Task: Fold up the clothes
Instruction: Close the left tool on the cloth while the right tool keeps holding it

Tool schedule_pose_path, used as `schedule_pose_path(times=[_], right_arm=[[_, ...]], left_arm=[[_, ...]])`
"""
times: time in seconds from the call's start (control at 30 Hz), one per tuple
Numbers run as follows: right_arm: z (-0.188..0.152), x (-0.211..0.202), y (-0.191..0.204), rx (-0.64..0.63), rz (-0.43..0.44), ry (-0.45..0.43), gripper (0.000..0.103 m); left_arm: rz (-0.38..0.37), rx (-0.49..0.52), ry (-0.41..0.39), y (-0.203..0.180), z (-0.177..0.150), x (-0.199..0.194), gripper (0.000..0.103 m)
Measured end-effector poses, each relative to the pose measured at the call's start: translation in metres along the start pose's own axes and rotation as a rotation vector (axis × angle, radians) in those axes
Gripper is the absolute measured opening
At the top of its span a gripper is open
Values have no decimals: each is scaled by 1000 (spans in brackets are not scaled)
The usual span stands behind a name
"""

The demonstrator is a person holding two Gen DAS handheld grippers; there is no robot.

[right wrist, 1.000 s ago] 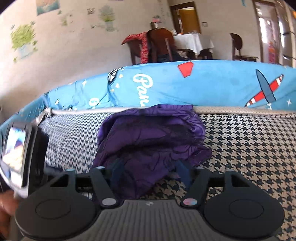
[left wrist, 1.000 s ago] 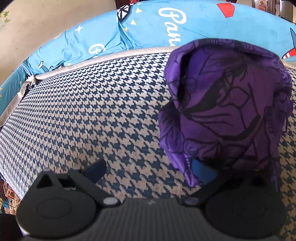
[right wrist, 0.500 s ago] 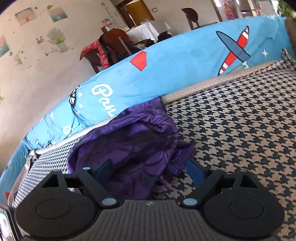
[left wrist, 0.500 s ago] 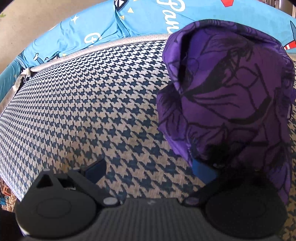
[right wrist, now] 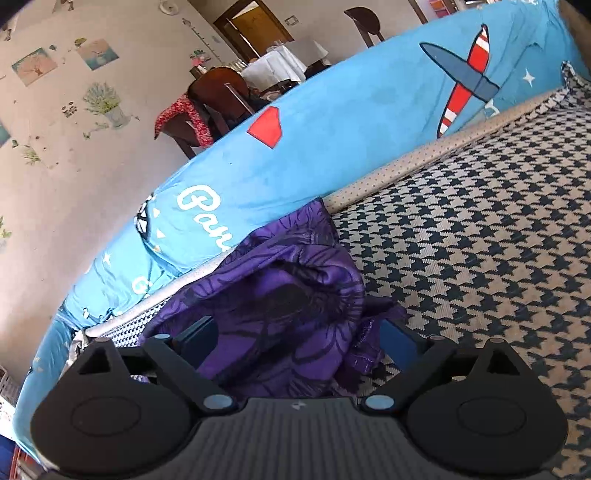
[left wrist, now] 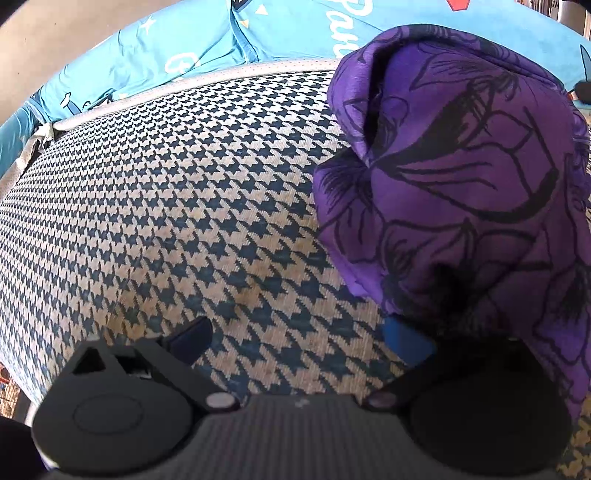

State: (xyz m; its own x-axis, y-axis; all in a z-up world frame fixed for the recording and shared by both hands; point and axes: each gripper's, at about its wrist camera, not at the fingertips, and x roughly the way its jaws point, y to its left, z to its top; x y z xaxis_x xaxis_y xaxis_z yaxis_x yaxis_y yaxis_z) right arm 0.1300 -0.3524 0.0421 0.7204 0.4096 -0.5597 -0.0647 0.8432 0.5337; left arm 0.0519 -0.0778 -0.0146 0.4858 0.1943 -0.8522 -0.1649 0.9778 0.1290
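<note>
Right gripper (right wrist: 295, 336) sits low over the checked cushion (right wrist: 480, 258), its jaws opening and already wide, with the near part of the purple garment (right wrist: 280, 306) lying between the blue pads; the pads do not press on the cloth. Left gripper (left wrist: 295, 339) is also spread wide, its left finger (left wrist: 190, 338) over bare cushion (left wrist: 166, 221) and its right finger (left wrist: 404, 345) tucked against the underside of the garment (left wrist: 461, 177), whose cloth drapes over that side of the gripper; whether anything is pinched there cannot be told. From the left wrist the garment fills the right half of the picture as a bunched hood-like mound with black flower outlines, hiding the cushion behind it and part of the blue sheet (left wrist: 221, 48). From the right wrist the same garment looks smaller, a crumpled heap near the back edge of the cushion, running from the gripper up toward the pale piping (right wrist: 406, 173) at that edge, with its far tip touching the piping; its long axis lies roughly near-to-far, leaning slightly right. To its right the cushion is bare out to the far corner. Behind the piping rises the blue sheet (right wrist: 332, 140), printed with white lettering, a red shape and a striped plane. Only the right wrist shows the room beyond: a wall with stickers (right wrist: 99, 99), wooden chairs (right wrist: 218, 99), a table with a white cloth (right wrist: 284, 62) and a doorway (right wrist: 258, 22).
</note>
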Motion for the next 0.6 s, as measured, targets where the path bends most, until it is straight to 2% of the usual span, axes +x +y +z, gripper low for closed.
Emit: schedule_pose_path(times=[0.13,0.33,0.43,0.5,0.53,0.57,0.6], right_arm=[[-2,21,-5,40,-44,40,97],[-4,39,-14,103,-7,68,97],[-5,39,-7,47,-2,40,84],[-6,37,1,-12,-1,11,69],[-7,36,4,-33,7,-1,54],[-7,35,6,-44,14,-7,46],[-8,34,8,-49,21,-14,43]], left_arm=[[-3,6,5,0,-1,-3,103],[-4,7,-9,5,-2,-15,103],[-3,6,-36,7,-1,-26,103],[-6,5,-57,9,3,-34,103],[-9,2,-68,9,4,-37,103],[-10,1,-78,11,6,-41,103],[-11,0,-90,12,9,-44,103]])
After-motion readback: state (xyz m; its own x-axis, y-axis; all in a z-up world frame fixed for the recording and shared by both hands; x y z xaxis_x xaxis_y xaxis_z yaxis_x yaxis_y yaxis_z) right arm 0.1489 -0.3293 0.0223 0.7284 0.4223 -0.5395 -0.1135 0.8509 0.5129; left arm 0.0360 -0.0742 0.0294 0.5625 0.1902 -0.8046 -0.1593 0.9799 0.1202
